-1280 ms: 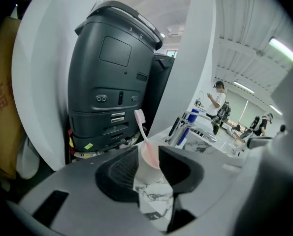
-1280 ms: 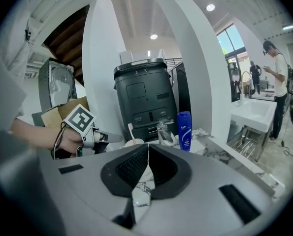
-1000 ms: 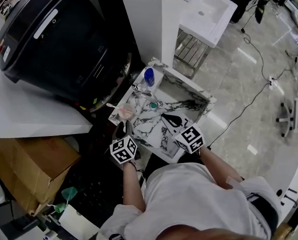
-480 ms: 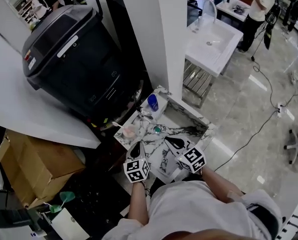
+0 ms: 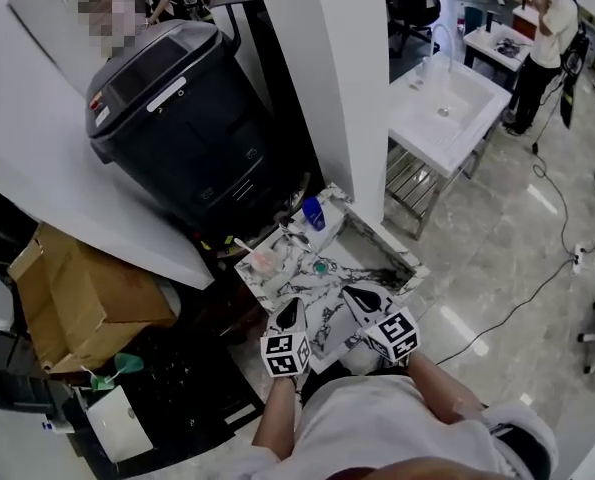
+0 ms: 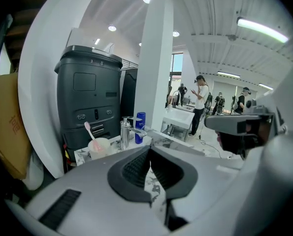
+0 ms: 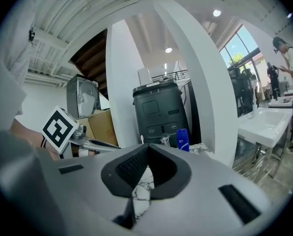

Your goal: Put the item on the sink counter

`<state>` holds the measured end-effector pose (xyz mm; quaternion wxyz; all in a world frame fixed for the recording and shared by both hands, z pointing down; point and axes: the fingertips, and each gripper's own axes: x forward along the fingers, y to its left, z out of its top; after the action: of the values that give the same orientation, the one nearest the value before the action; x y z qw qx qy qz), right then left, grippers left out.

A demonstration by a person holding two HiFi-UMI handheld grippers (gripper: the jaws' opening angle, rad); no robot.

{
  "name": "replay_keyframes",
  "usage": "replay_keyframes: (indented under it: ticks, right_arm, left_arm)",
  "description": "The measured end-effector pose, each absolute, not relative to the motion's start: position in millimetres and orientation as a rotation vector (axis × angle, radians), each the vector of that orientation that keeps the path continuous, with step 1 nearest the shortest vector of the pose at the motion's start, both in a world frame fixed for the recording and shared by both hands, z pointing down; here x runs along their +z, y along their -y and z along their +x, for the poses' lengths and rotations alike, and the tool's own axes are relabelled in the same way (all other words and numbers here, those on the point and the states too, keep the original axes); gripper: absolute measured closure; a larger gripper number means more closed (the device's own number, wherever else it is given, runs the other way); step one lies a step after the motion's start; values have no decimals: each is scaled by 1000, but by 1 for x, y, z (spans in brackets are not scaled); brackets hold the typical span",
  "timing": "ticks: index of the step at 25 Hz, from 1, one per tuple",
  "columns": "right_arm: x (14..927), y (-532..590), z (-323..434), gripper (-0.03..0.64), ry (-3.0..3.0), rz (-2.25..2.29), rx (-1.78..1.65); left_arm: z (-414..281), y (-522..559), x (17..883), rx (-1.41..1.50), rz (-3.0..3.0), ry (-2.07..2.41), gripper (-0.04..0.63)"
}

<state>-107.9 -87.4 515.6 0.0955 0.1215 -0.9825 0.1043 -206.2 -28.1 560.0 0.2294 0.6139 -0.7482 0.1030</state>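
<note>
The marble sink counter (image 5: 299,276) carries a pink cup with a toothbrush (image 5: 264,260), a blue bottle (image 5: 314,213) and a small teal item (image 5: 320,266). My left gripper (image 5: 293,306) hovers at the counter's near edge, shut and empty; its jaws have just been closing with nothing between them. In the left gripper view, the left gripper (image 6: 149,149) has its pads together, and the cup (image 6: 98,144), the tap (image 6: 125,131) and the bottle (image 6: 140,128) stand beyond them. My right gripper (image 5: 353,291) is beside it, also shut and empty. The right gripper (image 7: 147,148) faces the bottle (image 7: 182,139).
A large black machine (image 5: 192,118) stands behind the counter on the left, and a white pillar (image 5: 327,68) rises behind it. A cardboard box (image 5: 77,288) is on the floor to the left. A white washbasin (image 5: 447,108) and a person (image 5: 554,18) are farther off.
Both grippers have drawn back from the counter toward the person. The left gripper, open beside the pink cup a second ago, is now shut and empty. The head view has tipped up.
</note>
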Motion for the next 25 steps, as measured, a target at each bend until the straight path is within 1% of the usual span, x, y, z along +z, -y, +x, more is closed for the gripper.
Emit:
replay_keyframes:
  ticks: [7, 12, 18, 25]
  right_arm:
    - [531, 71, -56, 612, 2911, 276, 303]
    - [534, 74, -45, 612, 2921, 246, 253]
    - [519, 65, -45, 612, 2963, 204, 225]
    - [496, 43, -41, 612, 2995, 177, 193]
  left_arm:
    - [-153, -7, 565, 260, 1593, 2144, 584]
    - [-129, -31, 561, 275, 1537, 2189, 584]
    - [-122, -47, 554, 279, 1504, 2222, 584]
    - [-102, -65, 511, 211, 1526, 2314, 584]
